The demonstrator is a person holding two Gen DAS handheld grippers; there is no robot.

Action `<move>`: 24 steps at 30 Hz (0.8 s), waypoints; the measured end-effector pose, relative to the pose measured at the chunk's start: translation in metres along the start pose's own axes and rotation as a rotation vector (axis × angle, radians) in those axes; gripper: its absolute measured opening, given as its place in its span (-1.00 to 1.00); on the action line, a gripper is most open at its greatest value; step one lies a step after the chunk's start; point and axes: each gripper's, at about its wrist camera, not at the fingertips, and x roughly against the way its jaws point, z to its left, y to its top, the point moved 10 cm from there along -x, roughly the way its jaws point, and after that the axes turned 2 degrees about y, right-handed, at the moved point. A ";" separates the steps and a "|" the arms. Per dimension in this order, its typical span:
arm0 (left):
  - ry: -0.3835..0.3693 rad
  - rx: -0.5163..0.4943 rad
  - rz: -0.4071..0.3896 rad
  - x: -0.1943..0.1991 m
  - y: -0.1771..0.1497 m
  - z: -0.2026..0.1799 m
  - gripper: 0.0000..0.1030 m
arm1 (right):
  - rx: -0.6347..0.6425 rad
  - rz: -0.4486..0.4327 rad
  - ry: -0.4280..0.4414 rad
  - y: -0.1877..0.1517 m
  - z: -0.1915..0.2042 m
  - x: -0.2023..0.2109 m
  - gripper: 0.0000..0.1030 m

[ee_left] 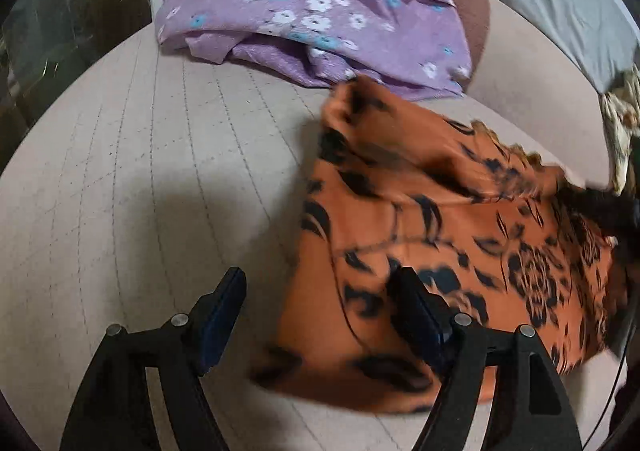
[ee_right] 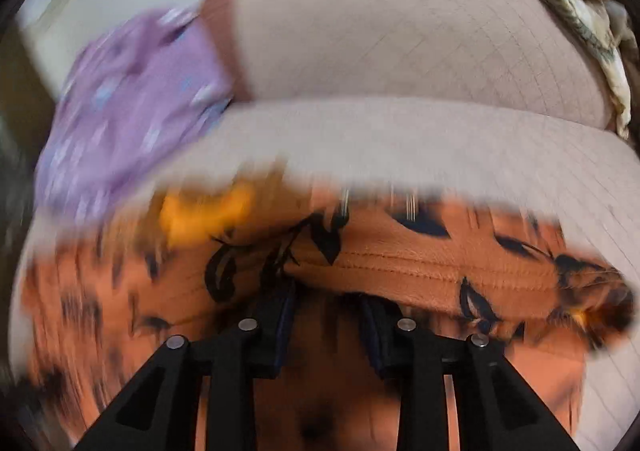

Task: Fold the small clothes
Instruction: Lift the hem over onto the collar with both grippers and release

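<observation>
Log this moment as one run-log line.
step: folding orange floral garment | left gripper: open, empty | right gripper: at garment hem, grip unclear | purple floral garment: unfolded behind

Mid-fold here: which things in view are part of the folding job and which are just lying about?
In the job:
orange floral garment
left gripper, open
right gripper; grip unclear
purple floral garment, possibly waiting

Lying about:
grey cloth
cream patterned fabric
quilted beige cushion (work surface)
</observation>
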 end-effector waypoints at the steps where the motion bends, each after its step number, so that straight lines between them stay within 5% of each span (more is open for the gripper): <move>1: -0.001 0.012 -0.003 0.000 0.003 0.003 0.51 | -0.046 -0.027 0.000 0.015 -0.002 -0.003 -0.36; 3: -0.002 0.035 -0.004 0.005 0.007 0.011 0.51 | -0.146 -0.122 -0.002 0.045 -0.008 0.002 -0.36; 6: -0.007 0.068 -0.001 0.012 0.014 0.021 0.51 | -0.170 -0.140 0.081 0.039 0.010 0.019 -0.36; 12: 0.099 0.067 -0.060 0.034 0.028 0.045 0.51 | 0.087 0.008 0.294 -0.057 0.104 0.044 -0.36; 16: 0.130 0.068 -0.030 0.029 0.023 0.059 0.51 | 0.175 0.107 0.317 -0.091 0.156 0.017 -0.32; 19: 0.155 0.052 0.014 0.011 0.019 0.058 0.51 | 0.206 0.048 0.272 -0.061 0.181 -0.001 -0.33; 24: 0.178 0.016 0.029 -0.002 0.020 0.051 0.51 | 0.033 -0.014 0.223 0.015 0.182 -0.047 -0.32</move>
